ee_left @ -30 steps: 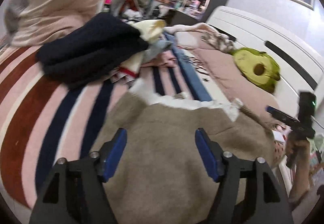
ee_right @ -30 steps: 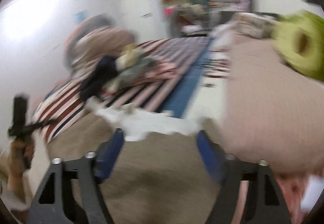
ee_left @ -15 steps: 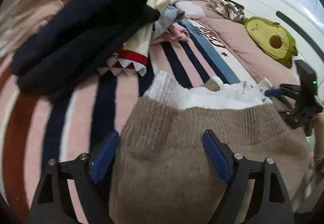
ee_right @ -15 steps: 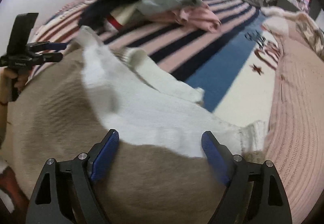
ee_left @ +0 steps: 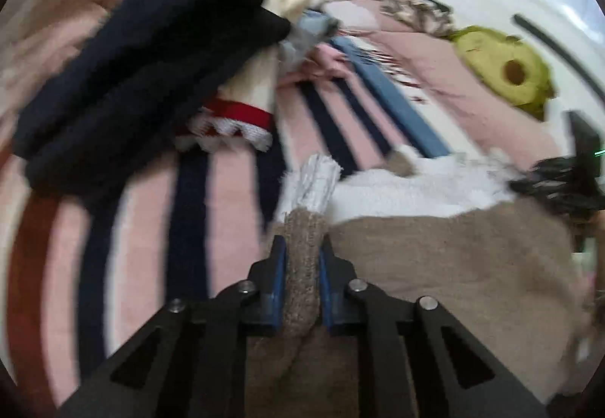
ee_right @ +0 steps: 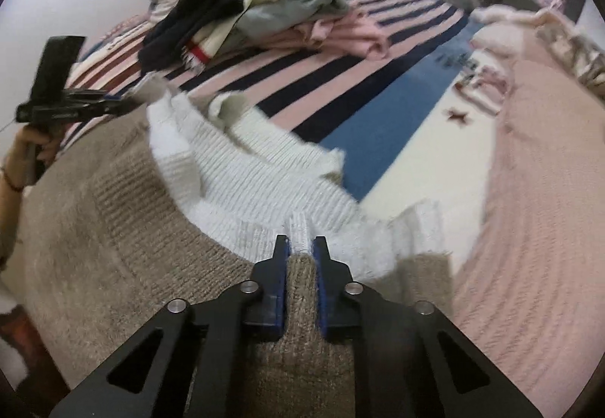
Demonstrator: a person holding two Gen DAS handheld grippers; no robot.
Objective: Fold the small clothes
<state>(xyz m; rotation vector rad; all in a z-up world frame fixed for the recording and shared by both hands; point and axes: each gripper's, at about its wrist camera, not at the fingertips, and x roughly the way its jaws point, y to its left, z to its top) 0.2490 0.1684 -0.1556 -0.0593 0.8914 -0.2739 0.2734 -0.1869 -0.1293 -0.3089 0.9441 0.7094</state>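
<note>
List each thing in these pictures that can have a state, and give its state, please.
left gripper: shut on a fold of the sweater.
right gripper: shut on the sweater near its white band.
sweater: spread on the bed, pinched at two places.
clothes pile: heaped, unfolded.
avocado plush: lying on the pink cover.

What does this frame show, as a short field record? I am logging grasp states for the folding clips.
garment: tan and white knit sweater, spread on the striped bed cover
left gripper: shut on a tan fold at the sweater's edge
right gripper: shut on the sweater where tan meets white
other clothes: unfolded pile further up the bed
also on bed: avocado plush
</note>
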